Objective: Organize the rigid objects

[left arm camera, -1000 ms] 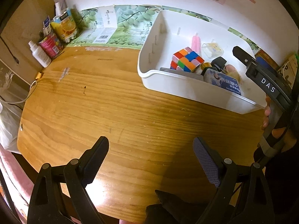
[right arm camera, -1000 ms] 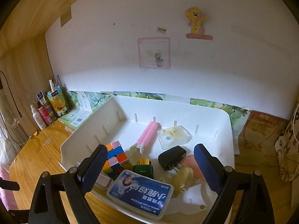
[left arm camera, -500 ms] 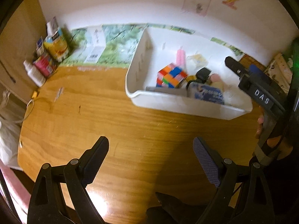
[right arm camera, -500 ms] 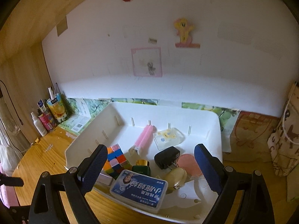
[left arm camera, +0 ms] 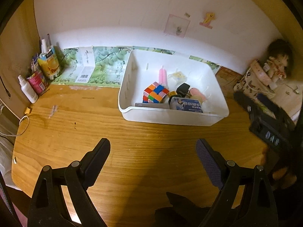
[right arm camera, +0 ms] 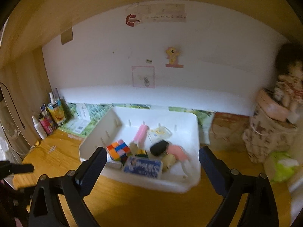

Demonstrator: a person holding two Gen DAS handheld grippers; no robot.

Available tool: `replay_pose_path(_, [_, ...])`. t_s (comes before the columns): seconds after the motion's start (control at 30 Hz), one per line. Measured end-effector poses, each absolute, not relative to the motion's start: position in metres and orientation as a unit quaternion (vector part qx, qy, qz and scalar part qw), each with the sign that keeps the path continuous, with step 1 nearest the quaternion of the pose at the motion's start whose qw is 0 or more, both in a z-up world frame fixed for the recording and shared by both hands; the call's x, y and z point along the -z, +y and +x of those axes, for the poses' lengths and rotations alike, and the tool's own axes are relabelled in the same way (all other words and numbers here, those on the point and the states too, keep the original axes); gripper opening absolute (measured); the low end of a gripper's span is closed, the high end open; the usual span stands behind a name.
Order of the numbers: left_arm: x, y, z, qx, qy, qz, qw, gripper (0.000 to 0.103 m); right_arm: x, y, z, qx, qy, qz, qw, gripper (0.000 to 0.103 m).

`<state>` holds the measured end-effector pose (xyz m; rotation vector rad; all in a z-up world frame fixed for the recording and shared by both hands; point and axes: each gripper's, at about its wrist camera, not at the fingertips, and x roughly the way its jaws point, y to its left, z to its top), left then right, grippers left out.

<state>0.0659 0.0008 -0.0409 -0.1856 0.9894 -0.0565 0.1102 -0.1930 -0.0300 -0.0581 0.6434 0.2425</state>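
We take the white bin [left arm camera: 170, 117] as our landmark on the wooden counter [left arm camera: 94, 132]. All the rigid objects we can see lie inside it, crowded toward its near wall: a puzzle cube [left arm camera: 155, 92] on the left, a blue flat box [left arm camera: 186, 105] against the near wall, a black adapter [left arm camera: 182, 89] behind that box, and a pink tube [left arm camera: 162, 75] toward the far wall. The left claw [left arm camera: 153, 158] hangs over bare counter in front of the bin, jaws apart and empty. The right claw [right arm camera: 152, 162] hangs before the bin's near wall, likewise spread with nothing between the pads. We judge every item light and stiff, so none should deform under pressure. The cube offers flat opposite faces and is the easiest hold, though its layers may twist if gripped off-centre. The blue box looks smooth and possibly slippery; we would take it across its short sides. The pink tube can roll; grip it across its middle. The bin itself, if moved, appears thin-walled and should be taken at the rim.
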Motion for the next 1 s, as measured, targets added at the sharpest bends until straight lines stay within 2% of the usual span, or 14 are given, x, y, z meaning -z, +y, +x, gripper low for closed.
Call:
replay_pose_path(0.2, [0.033, 0.017, 0.047, 0.029, 0.459, -0.096, 0.883, 0.093, 0.024, -0.192, 0.058, -0.102, 0.374, 0.017, 0.922, 0.098])
replay_pose_path(0.37, [0.041, 0.026, 0.036, 0.038, 0.479, -0.104, 0.871, 0.093, 0.025, -0.184, 0.016, -0.096, 0.411, 0.038, 0.906, 0.098])
replay_pose_path(0.6, [0.037, 0.020, 0.009, 0.033, 0.481, -0.064, 0.874, 0.093, 0.034, -0.167, -0.027, -0.119, 0.462, 0.069, 0.876, 0.098])
replay_pose_path(0.87, [0.014, -0.007, -0.010, 0.019, 0.452, -0.020, 0.891, 0.093, 0.021, -0.169, -0.039, -0.111, 0.458, 0.047, 0.881, 0.098])
replay_pose_path(1.0, [0.015, -0.008, -0.011, -0.010, 0.444, -0.015, 0.896, 0.099, 0.023, -0.171, -0.035, -0.111, 0.454, 0.034, 0.883, 0.100])
